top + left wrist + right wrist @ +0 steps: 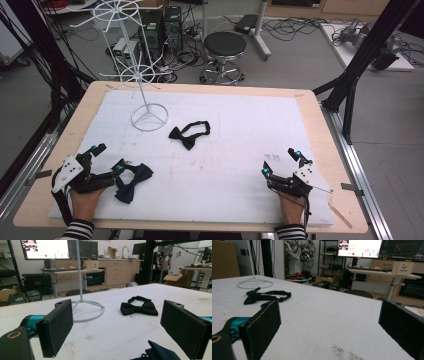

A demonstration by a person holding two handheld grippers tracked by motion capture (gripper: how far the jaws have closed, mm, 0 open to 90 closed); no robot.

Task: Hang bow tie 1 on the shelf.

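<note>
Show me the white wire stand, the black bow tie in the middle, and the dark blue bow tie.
Stand (148, 117), high view, on its round base ring.
Black bow tie (182, 136), high view, on the bow's knot.
Dark blue bow tie (132, 181), high view, on its centre, beside the left gripper (111, 158).

Black bow tie (189, 134) flat mid-mat, strap looped; dark blue bow tie (132, 182) near left edge.
</note>
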